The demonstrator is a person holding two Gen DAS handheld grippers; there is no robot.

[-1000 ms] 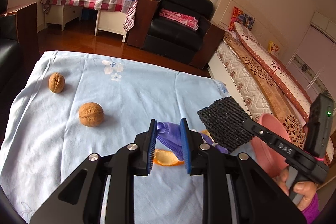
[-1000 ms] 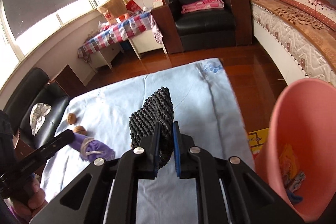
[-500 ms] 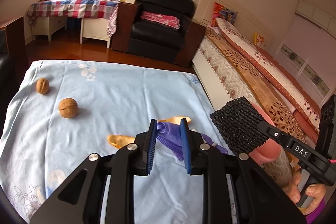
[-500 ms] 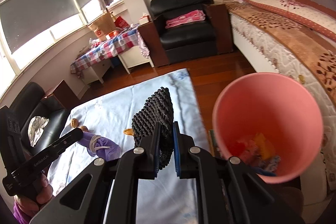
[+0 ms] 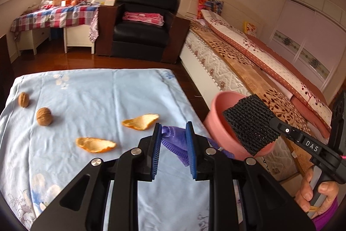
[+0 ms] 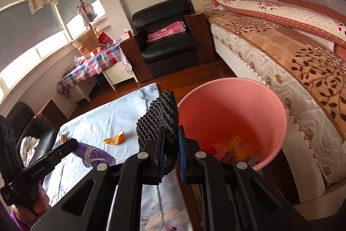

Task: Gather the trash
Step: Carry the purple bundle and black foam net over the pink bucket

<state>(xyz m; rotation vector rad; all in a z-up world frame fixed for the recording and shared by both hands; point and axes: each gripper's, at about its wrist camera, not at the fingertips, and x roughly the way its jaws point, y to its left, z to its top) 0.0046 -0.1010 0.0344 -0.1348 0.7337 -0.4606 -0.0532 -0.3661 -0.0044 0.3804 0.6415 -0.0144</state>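
Observation:
My left gripper [image 5: 173, 144] is shut on a purple cloth [image 5: 175, 141], held above the right part of the blue tablecloth [image 5: 97, 96]. It also shows in the right wrist view [image 6: 97, 155]. My right gripper [image 6: 170, 144] is shut on a black knitted mat [image 6: 159, 122], also seen in the left wrist view [image 5: 250, 125], held at the rim of the pink bin [image 6: 233, 105]. The bin [image 5: 218, 122] stands just off the table's right edge and holds coloured wrappers [image 6: 233, 148]. Two orange peels [image 5: 140, 121] [image 5: 95, 144] lie on the cloth.
Two walnuts [image 5: 44, 116] [image 5: 23, 99] lie at the table's left. A bed [image 5: 248, 70] runs along the right beyond the bin. A black armchair [image 5: 142, 25] and a checked side table [image 5: 54, 18] stand at the back.
Both grippers have moved right toward the bin. The black mat now hangs at the bin's rim, and the purple cloth has lifted off the orange peels.

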